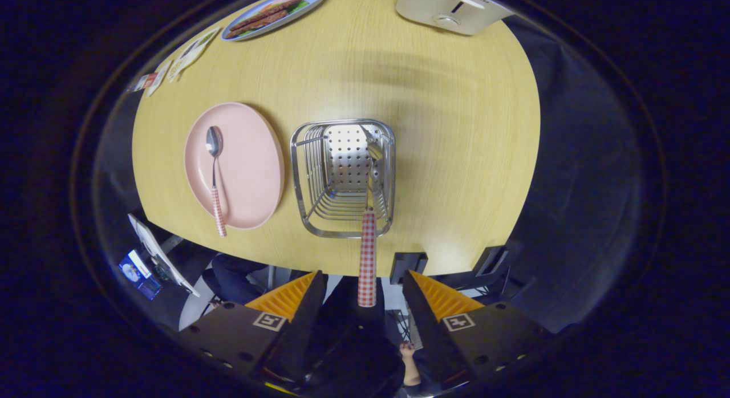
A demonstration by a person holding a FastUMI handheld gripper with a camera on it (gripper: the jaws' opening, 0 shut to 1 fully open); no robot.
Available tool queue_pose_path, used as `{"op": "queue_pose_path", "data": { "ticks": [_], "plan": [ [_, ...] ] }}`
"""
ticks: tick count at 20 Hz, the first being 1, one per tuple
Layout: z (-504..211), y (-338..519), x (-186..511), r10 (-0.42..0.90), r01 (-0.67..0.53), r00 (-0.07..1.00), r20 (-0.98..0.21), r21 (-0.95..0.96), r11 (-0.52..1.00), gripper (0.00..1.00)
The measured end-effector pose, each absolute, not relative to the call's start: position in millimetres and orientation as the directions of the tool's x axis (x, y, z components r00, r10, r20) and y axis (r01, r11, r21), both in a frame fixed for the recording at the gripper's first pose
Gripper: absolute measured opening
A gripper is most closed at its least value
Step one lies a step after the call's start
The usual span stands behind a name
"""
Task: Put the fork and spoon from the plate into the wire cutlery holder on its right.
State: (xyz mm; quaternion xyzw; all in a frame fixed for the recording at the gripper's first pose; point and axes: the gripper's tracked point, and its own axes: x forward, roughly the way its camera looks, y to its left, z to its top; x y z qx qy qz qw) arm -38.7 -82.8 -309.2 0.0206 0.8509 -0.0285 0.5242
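Standing in the wire holder with its checked handle up, the fork is free between the spread fingers of the released hand-held gripper, which should next grasp the spoon on the pink plate by its handle.

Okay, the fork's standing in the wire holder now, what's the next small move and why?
Probably swing the open claw over to the spoon on the pink plate: the fork stands free in the holder, neither pad touching its handle, and the spoon remains.
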Motion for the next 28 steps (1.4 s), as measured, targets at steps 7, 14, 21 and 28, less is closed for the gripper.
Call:
{"op": "queue_pose_path", "data": {
  "ticks": [7,14,21,28],
  "plan": [
    [-266.8,-90.4,-19.2,-0.048,0.081,-0.231,-0.972,-0.068,0.994,0.98],
    [-217.8,-21.3,5.3,-0.064,0.115,0.114,-0.991,-0.050,0.992,0.98],
    [-258.6,76.9,-41.9,0.078,0.125,0.123,-0.989,0.093,0.988,0.98],
    [-312.6,127.6,-66.7,0.164,0.115,0.003,-0.986,0.163,0.980,0.98]
  ]
}}
